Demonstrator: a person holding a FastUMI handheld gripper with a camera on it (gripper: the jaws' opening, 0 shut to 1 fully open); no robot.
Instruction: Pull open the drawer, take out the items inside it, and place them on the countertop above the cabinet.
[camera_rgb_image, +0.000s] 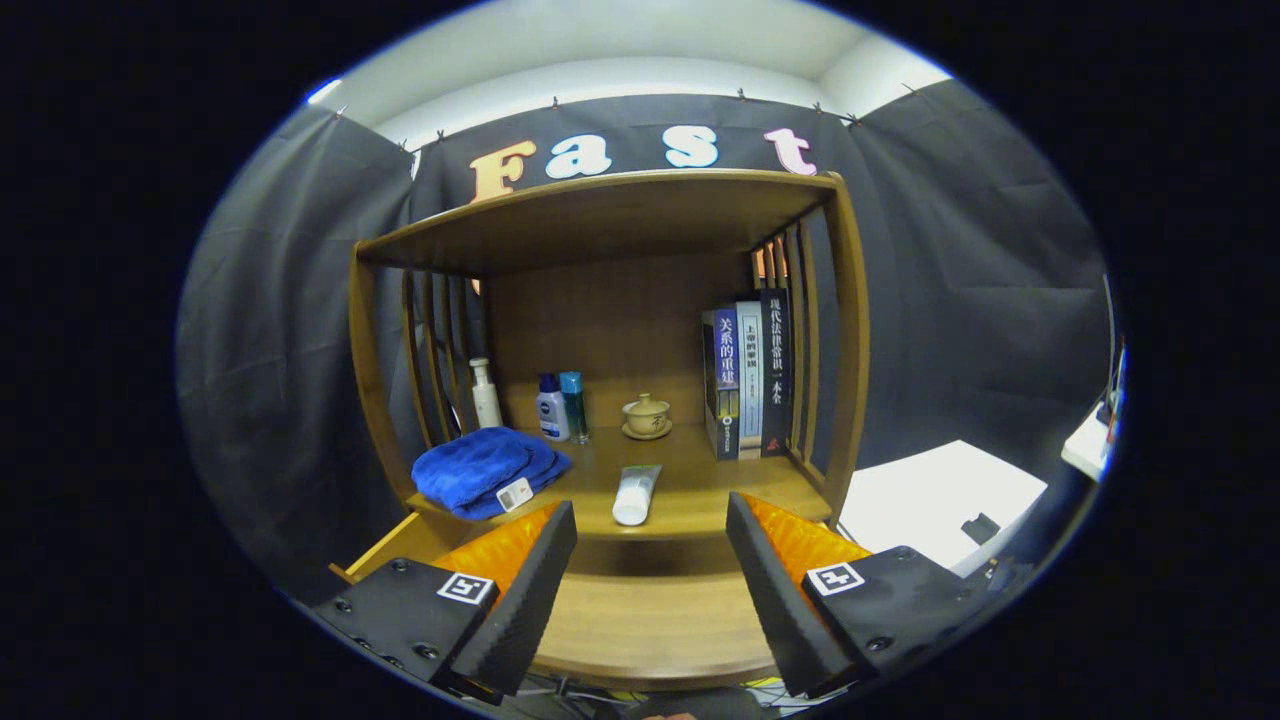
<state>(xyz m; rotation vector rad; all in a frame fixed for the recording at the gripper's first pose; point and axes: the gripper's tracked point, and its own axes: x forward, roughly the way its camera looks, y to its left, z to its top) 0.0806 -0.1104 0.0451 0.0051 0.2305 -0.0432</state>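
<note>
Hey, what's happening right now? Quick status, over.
Fingers open, empty, hovering over pulled-out drawer. White tube and folded blue towel lying on countertop just ahead. Nothing blocking.

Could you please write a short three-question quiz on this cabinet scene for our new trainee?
1. True or false: the gripper is open.
2. What lies on the countertop just ahead of the fingers? A) white tube B) spoon C) apple
3. What is folded beside the tube, near the slatted side?

Key: 1 true; nothing between its fingers. 2 A. 3 The blue towel.
</note>
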